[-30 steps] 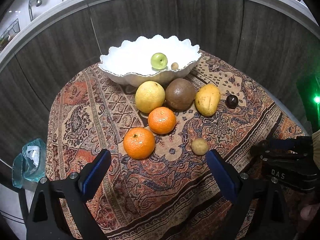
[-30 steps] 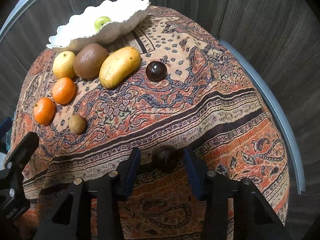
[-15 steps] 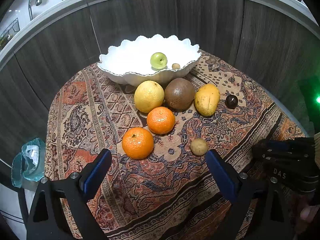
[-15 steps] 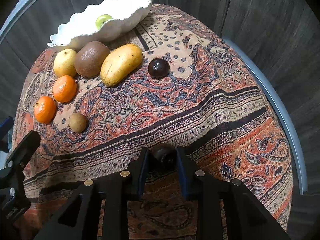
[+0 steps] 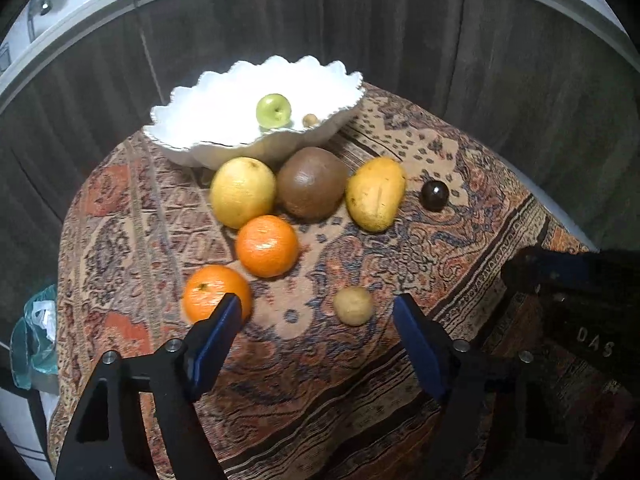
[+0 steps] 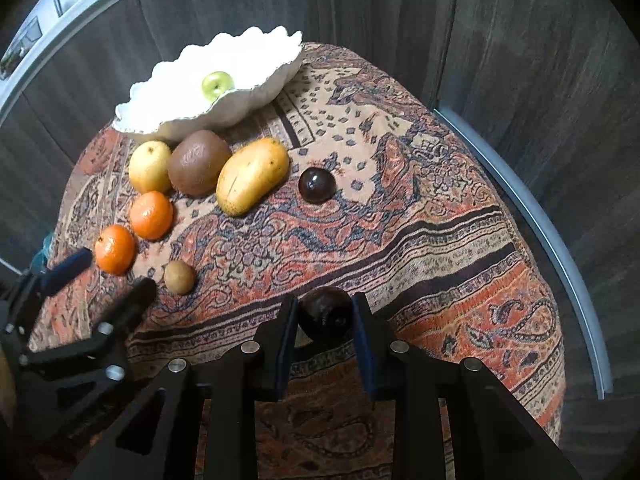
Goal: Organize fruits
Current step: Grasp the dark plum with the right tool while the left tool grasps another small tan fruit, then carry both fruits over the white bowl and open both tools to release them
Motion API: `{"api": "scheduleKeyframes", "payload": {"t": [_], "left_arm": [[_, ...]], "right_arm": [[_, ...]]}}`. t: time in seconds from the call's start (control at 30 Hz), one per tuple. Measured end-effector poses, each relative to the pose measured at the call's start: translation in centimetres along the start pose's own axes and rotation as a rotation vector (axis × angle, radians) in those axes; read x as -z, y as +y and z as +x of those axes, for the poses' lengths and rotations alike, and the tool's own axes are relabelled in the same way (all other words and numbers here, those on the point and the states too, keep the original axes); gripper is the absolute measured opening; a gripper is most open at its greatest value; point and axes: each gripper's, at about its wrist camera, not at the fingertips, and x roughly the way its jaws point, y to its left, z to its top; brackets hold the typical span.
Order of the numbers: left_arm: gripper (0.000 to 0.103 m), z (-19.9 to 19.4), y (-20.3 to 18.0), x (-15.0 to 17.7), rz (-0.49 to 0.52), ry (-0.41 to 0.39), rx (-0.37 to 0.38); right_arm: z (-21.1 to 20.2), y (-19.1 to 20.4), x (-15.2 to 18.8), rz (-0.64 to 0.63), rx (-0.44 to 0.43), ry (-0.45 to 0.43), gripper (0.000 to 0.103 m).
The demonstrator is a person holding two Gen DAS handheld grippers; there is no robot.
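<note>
A: Starting at the left of the patterned cloth [image 5: 120,216], what lies there?

B: A plastic bag [image 5: 34,332] hangs off the table's left edge. On the cloth, the near orange [image 5: 210,292] sits by the left gripper [image 5: 318,322], whose blue left pad overlaps it in the left wrist view. The jaws are closing, with only bare cloth between them; they press on nothing.

A: And further in?

B: A second orange [image 5: 267,246] sits behind the first, then a yellow citrus [image 5: 243,192], touching a round brown fruit [image 5: 312,182]. Behind both stands the white scalloped bowl [image 5: 188,136], holding a green apple [image 5: 273,110] and a tiny tan fruit [image 5: 310,120].

A: To the right of those?

B: A yellow mango [image 5: 375,194] lies just beside the brown fruit. In front, near the left gripper's right finger, sits a small brownish-yellow fruit [image 5: 354,305]. Right of the mango, apart from it, rests a dark round fruit [image 5: 434,195].

A: And the right gripper?

B: The right gripper [image 6: 325,314] is clamped on another dark fruit [image 6: 326,314], both blue pads pressing its sides over the striped border of the cloth. I cannot tell if that fruit is clear of the cloth.
</note>
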Motion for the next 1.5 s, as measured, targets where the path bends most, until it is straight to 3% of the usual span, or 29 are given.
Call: {"api": "scheduleKeyframes", "payload": {"t": [0.17, 0.43, 0.83, 1.17, 1.5], "left_arm": [[0.054, 1.4, -1.1, -0.4, 0.026, 0.028, 0.033], [0.029, 3.3, -1.8, -0.6, 0.031, 0.071, 0.05], [0.026, 3.8, -1.9, -0.4, 0.037, 0.074, 0.035], [0.026, 1.6, -0.9, -1.6, 0.008, 0.029, 0.04], [0.026, -0.5, 1.8, -4.5, -0.046, -0.028, 0.023]], "right_arm": [[0.1, -0.4, -0.2, 0.016, -0.014, -0.004, 0.028], [0.3, -0.6, -0.1, 0.026, -0.036, -0.002, 0.028], [0.6, -0.7, 0.0, 0.032, -0.041, 0.004, 0.028], [-0.1, -0.6, -0.3, 0.036, -0.046, -0.003, 0.028], [-1.8, 1.5, -3.5, -0.01, -0.055, -0.076, 0.028]]}}
